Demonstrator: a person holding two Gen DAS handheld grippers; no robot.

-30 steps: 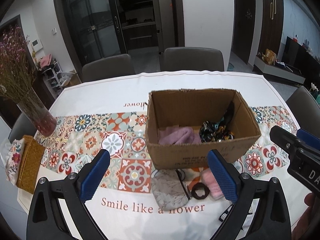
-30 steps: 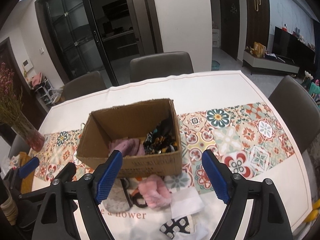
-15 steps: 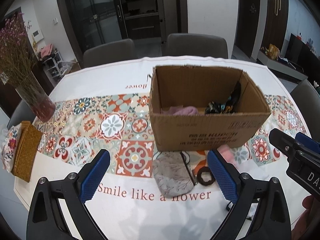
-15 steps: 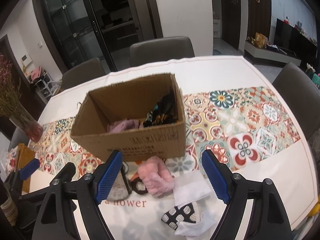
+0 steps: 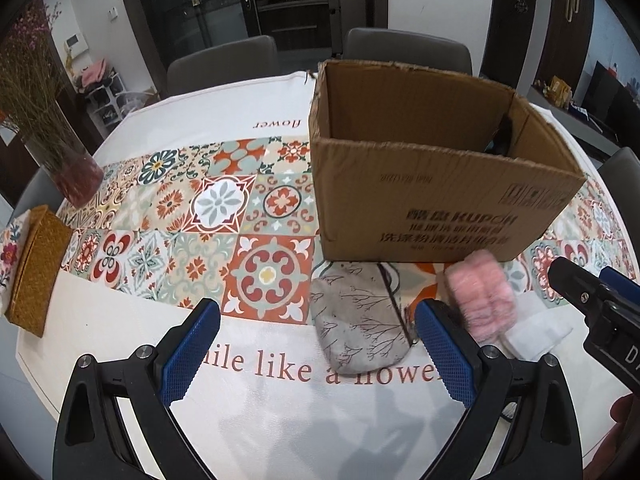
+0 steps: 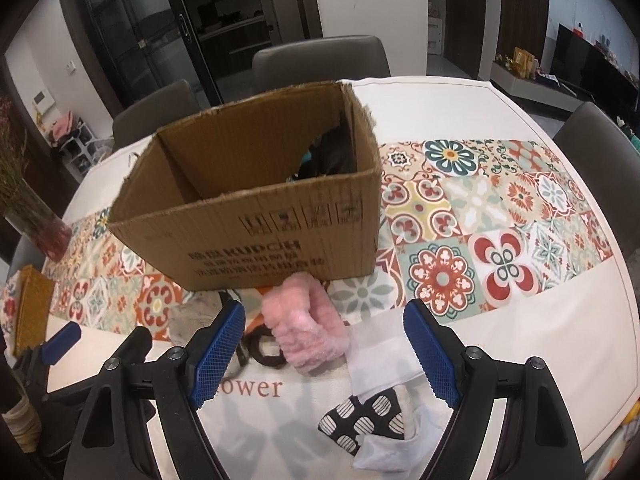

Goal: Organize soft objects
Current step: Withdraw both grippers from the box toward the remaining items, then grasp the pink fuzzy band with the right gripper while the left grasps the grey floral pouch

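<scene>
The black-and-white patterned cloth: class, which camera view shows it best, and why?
The right wrist view. The black-and-white patterned cloth lies in plain sight near the bottom of the picture, partly under white cloths. The left wrist view does not show it at all.

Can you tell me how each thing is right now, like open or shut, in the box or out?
Cardboard box: open on top, upright, something dark inside.
Pink fluffy thing: on the table, outside the box.
Grey pouch: lying flat, outside the box.
Black ring: on the table beside the pink thing.
White cloth: lying loose.
Spotted cloth: crumpled.
Left gripper: open, empty.
Right gripper: open, empty.
</scene>
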